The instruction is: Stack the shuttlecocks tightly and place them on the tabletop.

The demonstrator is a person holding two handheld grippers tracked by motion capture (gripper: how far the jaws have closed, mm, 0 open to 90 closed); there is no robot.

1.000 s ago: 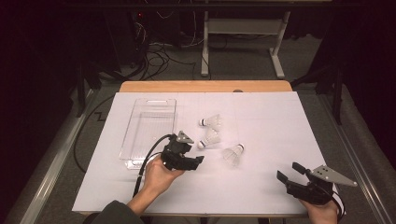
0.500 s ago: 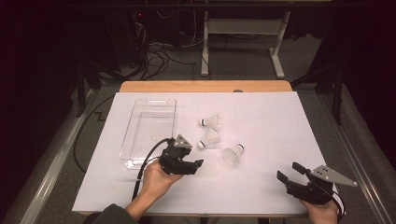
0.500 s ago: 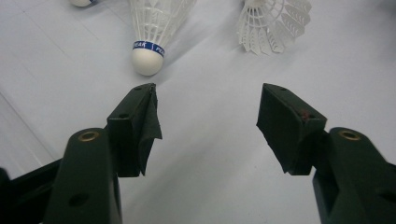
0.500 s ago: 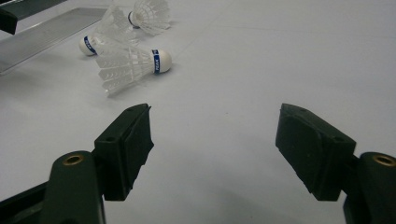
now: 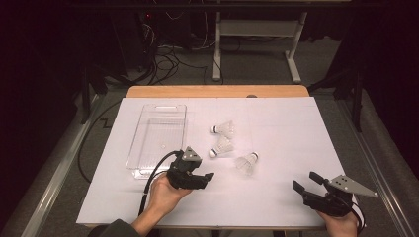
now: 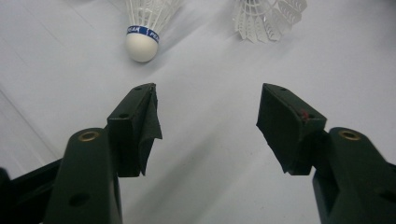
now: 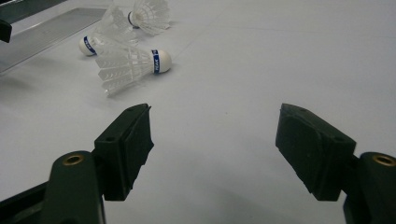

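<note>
Lying sideways: three white-feathered, blue-banded shuttlecocks near the tray.

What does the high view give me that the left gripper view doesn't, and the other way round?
High view alone: the clear tray beside the left gripper, a third shuttlecock farther back, the right gripper open near the table's front right, and both hands.

Left gripper view alone: close detail. The left jaws stand wide apart with nothing between them, one black pad peeling loose, and the blue band on the middle shuttlecock ahead.

Shared: that shuttlecock, the nearest shuttlecock beside it, and the white table cover.
</note>
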